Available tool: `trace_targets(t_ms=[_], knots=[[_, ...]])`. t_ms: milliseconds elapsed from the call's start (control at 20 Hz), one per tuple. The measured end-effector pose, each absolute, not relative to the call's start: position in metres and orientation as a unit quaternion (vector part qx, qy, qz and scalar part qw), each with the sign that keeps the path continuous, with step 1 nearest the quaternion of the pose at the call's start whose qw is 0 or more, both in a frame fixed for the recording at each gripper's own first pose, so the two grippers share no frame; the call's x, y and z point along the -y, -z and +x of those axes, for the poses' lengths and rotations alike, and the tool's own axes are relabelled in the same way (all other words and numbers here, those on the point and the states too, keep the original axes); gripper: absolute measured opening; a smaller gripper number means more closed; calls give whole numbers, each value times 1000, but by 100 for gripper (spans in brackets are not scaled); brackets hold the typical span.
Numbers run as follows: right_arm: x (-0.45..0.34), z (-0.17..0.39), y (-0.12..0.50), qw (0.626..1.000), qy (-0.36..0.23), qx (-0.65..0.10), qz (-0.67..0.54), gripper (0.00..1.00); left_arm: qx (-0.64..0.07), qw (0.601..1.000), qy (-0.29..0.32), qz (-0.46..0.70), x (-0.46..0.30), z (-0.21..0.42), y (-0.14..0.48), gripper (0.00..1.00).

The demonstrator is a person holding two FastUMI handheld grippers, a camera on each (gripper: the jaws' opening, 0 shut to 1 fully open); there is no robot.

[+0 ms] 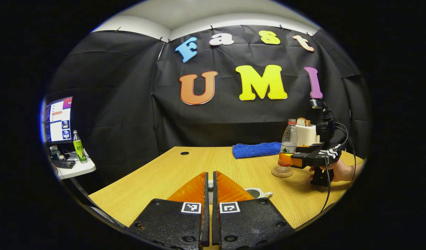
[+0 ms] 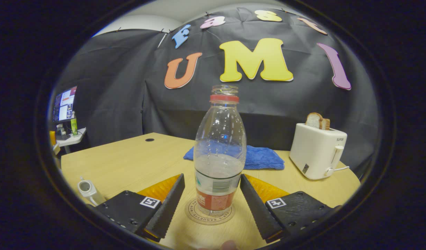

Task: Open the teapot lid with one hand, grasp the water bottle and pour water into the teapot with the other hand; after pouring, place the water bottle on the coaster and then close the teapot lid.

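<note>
Black cloth walls close the booth on all sides, and a light wooden counter carries everything. At the right gripper the jaws stand wide apart, one on each side of the water bottle, and neither one touches it; there is a clear gap on both sides. The bottle stands upright, with its long axis vertical, on the round coaster, directly ahead between the jaws, without a cap and with some water in its lower part. In the left gripper view the same gripper shows at the bottle's lower part, with a hand holding it. At the left gripper the jaws are almost fully together, with only a thin slit between them, and a small pale thing sits in this slit; I judge it is the knob of the teapot lid, but I cannot tell if both jaws press on it. The white teapot lies just behind and below these jaws, so the left gripper is the nearer one to it. The bottle seems already put down, so closing the lid remains.
</note>
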State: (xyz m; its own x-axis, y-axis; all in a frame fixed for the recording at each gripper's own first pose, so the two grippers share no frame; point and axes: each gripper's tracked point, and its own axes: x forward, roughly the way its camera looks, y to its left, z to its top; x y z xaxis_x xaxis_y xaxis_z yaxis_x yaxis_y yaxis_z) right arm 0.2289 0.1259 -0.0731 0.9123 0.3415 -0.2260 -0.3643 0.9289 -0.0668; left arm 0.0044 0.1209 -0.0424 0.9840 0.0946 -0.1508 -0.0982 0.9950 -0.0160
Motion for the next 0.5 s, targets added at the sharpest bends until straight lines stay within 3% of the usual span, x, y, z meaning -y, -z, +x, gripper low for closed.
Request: trace_targets(t_ms=[500], knots=[[-59, 165, 54, 983, -142, -110, -23, 95, -53, 998, -19, -15, -92, 19, 34, 5]])
